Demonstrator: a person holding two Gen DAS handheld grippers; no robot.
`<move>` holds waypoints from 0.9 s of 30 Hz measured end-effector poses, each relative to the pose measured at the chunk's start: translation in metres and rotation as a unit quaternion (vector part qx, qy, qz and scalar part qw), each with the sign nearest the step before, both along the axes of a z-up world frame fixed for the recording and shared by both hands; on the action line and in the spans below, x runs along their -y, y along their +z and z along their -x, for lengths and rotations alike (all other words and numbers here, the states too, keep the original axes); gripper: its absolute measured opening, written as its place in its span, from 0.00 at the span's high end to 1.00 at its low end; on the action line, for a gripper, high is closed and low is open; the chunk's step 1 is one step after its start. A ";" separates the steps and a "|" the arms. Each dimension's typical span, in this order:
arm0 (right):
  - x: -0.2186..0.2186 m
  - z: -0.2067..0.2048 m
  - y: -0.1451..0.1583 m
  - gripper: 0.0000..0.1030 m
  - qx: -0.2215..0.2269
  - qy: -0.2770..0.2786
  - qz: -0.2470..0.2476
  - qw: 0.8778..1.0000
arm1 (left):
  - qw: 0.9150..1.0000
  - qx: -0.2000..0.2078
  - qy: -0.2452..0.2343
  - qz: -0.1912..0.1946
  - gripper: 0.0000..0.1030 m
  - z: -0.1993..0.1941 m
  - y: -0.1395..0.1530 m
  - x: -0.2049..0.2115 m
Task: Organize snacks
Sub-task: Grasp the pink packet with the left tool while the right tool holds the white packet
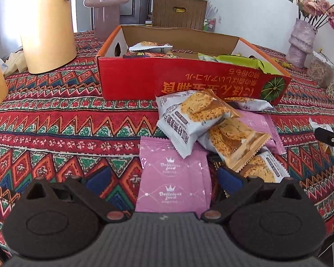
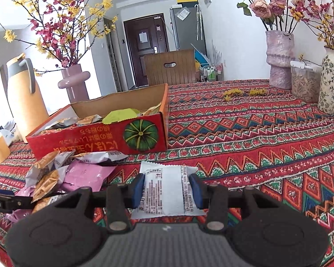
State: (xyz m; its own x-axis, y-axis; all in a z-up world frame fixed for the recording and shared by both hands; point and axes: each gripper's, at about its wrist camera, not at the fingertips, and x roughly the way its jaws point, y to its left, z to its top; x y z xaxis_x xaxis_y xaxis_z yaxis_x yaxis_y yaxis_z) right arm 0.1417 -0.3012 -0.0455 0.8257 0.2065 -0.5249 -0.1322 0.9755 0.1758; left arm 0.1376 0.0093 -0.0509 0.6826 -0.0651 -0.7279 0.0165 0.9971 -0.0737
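Left wrist view first. Left hand-held gripper (image 1: 164,179) spread wide and low over the worktop (image 1: 62,122), blue pads either side of a pink packet (image 1: 173,184) but apparently not touching it. Loose pile of snack packets (image 1: 213,122) just ahead, cracker packs lying across the pink ones, right up against the front wall of the red cardboard box (image 1: 144,77). Several packets already inside that box (a green one poking over the rim). Judged mid-task: box partly filled, pile not cleared.

Right wrist view next. Right hand-held gripper (image 2: 167,188) pinching a white packet (image 2: 167,193) by its two side edges, printed back facing up, raised above the patterned cloth to the right of the pile. Box off to the left and further away, open top facing up.

Step in hand, by the look of it: carrying the white packet to the box. Next move calls for swinging left and forward over the rim before spreading the pads; for the left side, closing squarely on the pink packet without dragging the cracker pack overlapping its far edge.
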 end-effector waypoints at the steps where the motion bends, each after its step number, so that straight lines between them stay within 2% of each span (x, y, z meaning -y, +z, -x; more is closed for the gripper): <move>1: -0.001 0.001 -0.001 0.58 -0.001 0.001 -0.002 1.000 | 1.000 0.001 -0.001 -0.003 0.02 0.001 -0.001 0.002; 4: -0.004 0.002 -0.002 0.58 -0.003 0.006 -0.005 1.000 | 0.999 0.009 -0.002 -0.040 0.07 0.005 -0.005 0.011; 5: -0.004 0.002 -0.003 0.58 -0.003 0.007 -0.004 1.000 | 0.999 0.013 -0.005 -0.041 0.09 0.007 -0.005 0.013; 10: -0.006 0.004 -0.003 0.58 -0.003 0.010 -0.006 1.000 | 0.999 0.025 -0.010 -0.038 0.39 0.012 0.000 0.012; 27: -0.011 0.004 -0.004 0.58 -0.006 0.017 -0.006 1.000 | 0.998 0.053 -0.023 -0.014 0.39 0.037 0.010 0.002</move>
State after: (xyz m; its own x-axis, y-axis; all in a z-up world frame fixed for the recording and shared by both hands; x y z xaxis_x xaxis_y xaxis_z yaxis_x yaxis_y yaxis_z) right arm 0.1374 -0.2898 -0.0497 0.8120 0.2405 -0.5317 -0.1626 0.9683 0.1897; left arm 0.1005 0.0068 -0.0413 0.7532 -0.0786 -0.6531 0.0688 0.9968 -0.0406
